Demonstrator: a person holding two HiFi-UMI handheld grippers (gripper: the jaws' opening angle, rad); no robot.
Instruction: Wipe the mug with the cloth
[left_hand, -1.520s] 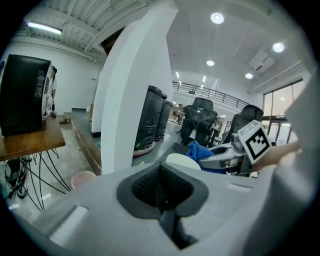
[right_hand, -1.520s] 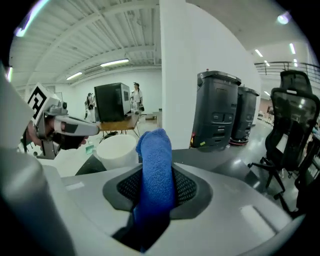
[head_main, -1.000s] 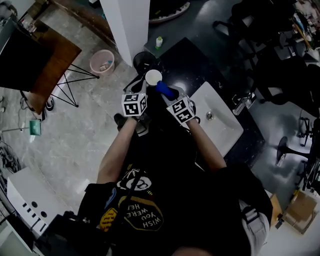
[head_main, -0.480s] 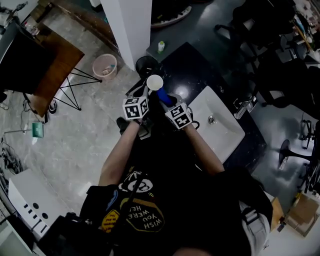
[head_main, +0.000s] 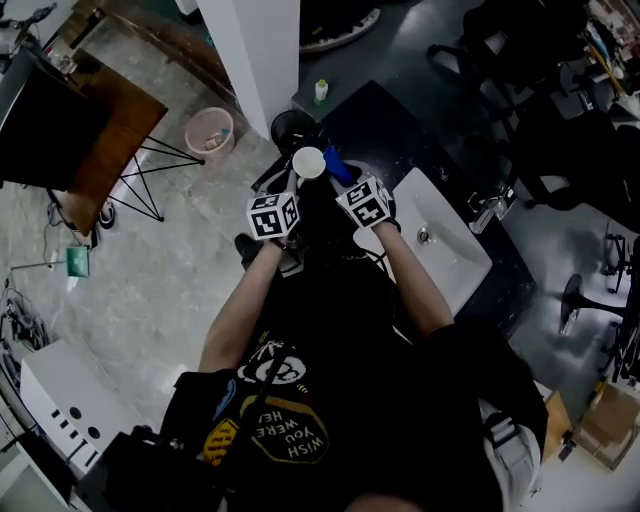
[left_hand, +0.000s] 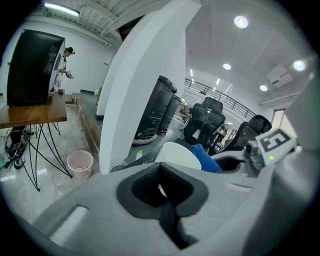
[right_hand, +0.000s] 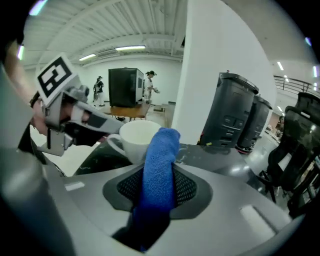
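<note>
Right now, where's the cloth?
Clamped in the jaws of the right gripper; in the head view the cloth sits right of the mug, which the left gripper holds over the counter beside the sink.

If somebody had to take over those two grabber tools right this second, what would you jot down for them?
Left gripper: shut on the white mug by its handle, over the dark countertop beside the sink.
Right gripper: shut on the blue cloth, free end at the mug's side.
Done: both gripped, brought together.
Left: wipe the mug; progress can't be told.
</note>
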